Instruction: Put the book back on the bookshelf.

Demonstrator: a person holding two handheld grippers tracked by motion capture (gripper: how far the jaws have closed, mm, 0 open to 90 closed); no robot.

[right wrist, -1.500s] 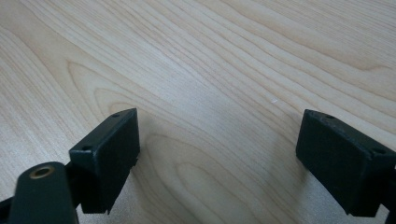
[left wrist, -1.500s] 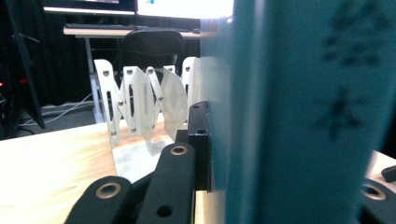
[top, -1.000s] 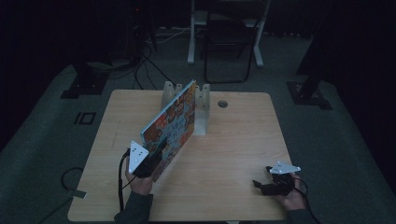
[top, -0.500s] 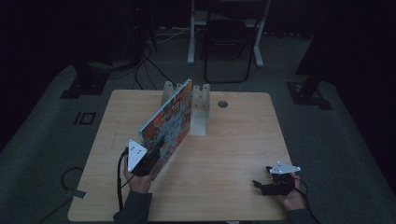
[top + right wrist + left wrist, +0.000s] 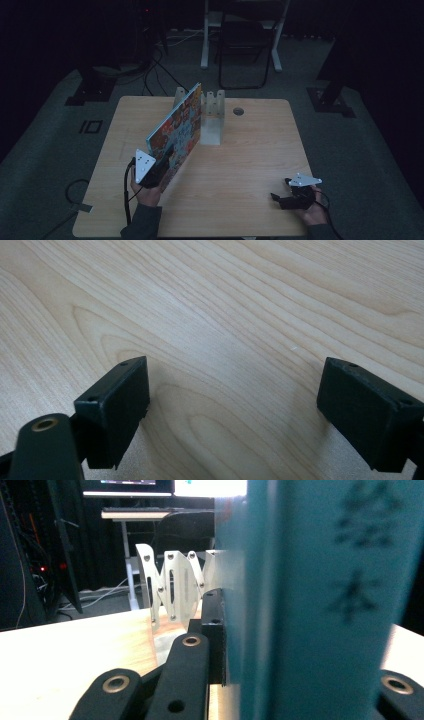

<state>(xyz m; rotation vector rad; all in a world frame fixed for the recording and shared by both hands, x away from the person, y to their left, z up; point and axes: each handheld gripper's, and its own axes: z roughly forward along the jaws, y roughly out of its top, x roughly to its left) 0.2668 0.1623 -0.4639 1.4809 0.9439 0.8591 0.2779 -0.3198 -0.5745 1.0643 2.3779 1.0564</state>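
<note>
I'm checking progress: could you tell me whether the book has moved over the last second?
Yes. The book has swung more upright and edged towards the white rack at the table's far side.

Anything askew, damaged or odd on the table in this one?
Nothing looks damaged or spilled. The picture book stands on edge, leaning, because the left gripper is clamped on its near end, its far end at the white slotted rack. The right gripper rests open on the bare table.
</note>
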